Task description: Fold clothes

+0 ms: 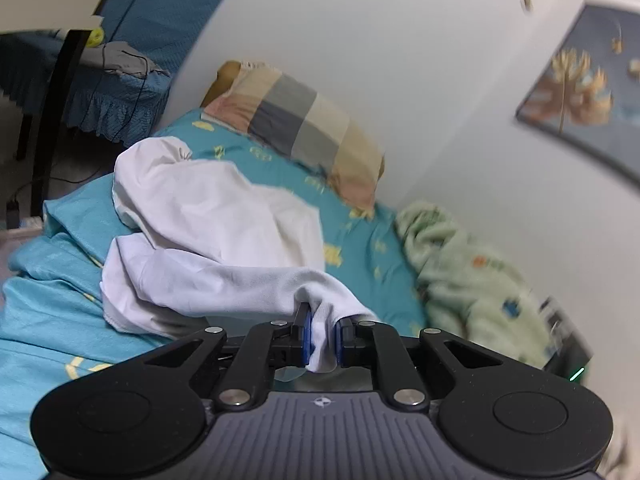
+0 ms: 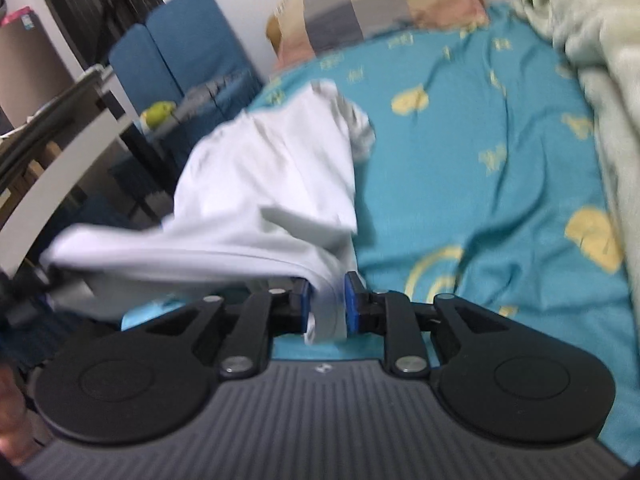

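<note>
Over teal bedsheet (image 1: pixel 360 240): white garment (image 1: pixel 208 216) bunched, trailing toward 10 o'clock. Left gripper (image 1: pixel 322 338) pinches a fold; right gripper (image 2: pixel 328 306) clamps another edge. Checked pillow (image 1: pixel 304 128) at 12 o'clock.

Left hand-held gripper (image 1: pixel 322 334) level and facing forward, blue pads (image 1: pixel 306 336) pinched tight on a fold of white garment (image 1: pixel 208 216), right hand-held gripper (image 2: pixel 329 304) likewise clamped on the white cloth, jaws nearly closed, a bit of the person's hand (image 2: pixel 10 408) at the lower left edge
</note>
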Motion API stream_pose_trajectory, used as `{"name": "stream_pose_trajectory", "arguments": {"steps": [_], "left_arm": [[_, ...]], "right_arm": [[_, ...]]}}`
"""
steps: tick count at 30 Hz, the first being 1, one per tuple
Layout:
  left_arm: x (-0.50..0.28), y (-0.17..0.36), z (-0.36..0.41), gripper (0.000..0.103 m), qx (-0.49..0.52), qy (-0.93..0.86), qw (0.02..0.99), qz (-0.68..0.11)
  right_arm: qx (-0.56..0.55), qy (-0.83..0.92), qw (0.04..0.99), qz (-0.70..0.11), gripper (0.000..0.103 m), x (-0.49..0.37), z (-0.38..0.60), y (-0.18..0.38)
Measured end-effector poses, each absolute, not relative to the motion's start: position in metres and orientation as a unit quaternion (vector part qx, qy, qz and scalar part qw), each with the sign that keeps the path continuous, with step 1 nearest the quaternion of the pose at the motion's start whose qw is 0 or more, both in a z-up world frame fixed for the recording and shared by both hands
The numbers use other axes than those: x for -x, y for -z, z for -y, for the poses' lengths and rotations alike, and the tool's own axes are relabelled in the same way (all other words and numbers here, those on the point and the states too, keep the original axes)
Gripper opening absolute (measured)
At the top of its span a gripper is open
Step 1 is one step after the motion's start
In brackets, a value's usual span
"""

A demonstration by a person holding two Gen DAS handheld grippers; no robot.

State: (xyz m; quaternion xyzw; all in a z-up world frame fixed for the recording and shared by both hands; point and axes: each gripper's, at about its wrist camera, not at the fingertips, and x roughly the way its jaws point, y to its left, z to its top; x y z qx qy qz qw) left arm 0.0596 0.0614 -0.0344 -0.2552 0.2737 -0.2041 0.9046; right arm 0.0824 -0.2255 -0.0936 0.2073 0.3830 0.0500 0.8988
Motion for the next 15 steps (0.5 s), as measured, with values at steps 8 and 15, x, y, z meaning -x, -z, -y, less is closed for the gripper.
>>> {"name": "stream_pose_trajectory", "arguments": {"steps": [8,15], "left_arm": [[-0.06,0.027,-0.075,0.012,0.276,0.181,0.909,-0.254],[-0.072,0.037,-0.066,0.013,0.184,0.125,0.925,-0.307]], "right_arm": [[-0.214,-0.055,0.902,-0.371,0.02,-0.08,0.213,0.107],[-0.287,-0.088,0.917,-0.262,0.008,-0.053,0.242,0.06]]}}
